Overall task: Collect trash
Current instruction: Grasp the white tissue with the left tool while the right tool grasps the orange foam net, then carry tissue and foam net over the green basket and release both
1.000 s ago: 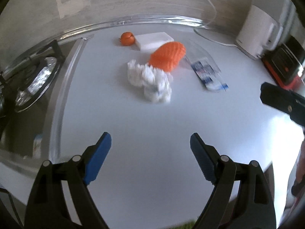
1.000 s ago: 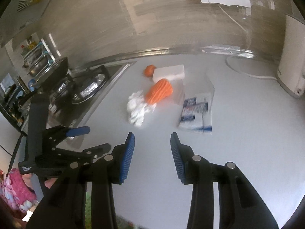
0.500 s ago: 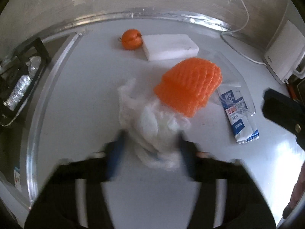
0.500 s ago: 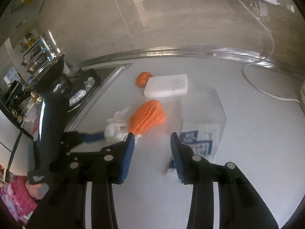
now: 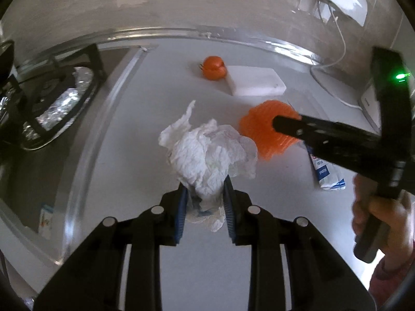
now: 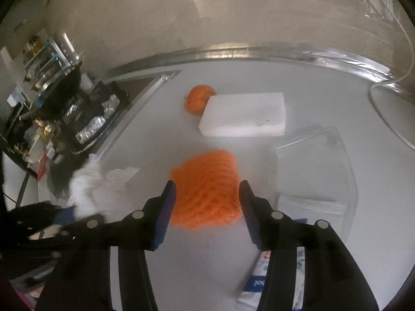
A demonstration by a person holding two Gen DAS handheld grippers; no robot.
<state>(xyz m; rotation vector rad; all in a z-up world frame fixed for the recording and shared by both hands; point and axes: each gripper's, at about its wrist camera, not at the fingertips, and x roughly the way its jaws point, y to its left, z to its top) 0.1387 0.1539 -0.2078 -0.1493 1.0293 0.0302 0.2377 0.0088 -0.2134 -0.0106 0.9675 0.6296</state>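
Barely started, going by what's lying around — nothing looks collected yet, and no bin or bag shows in either view, so I can't say where any of it is headed.

Everything sits on the white countertop (image 5: 129, 233), biggest first. The clear plastic sleeve (image 6: 319, 171) lies flat toward the right edge, untouched. The white foam block (image 6: 243, 115) sits near the back edge, not touched either. The crumpled white paper wad (image 5: 207, 155) is around the middle, nearer the hob side — the left gripper (image 5: 203, 204) has just been closing and its blue pads are now clenched on the wad's lower end, so I'd call that one grabbed but not lifted clear. The orange foam net (image 6: 207, 189) lies just right of the wad, and the right gripper (image 6: 207, 204) has its jaws either side of it; they've just been opening and there's a sliver of gap on both sides, so nothing is gripped. The blue-and-white printed packet (image 5: 326, 176) lies at the right, partly under the right gripper. Smallest is the little orange ball (image 5: 214, 67), touching the foam block's left end near the back edge.

So my guess: one piece pinched, one lined up, four still to go.
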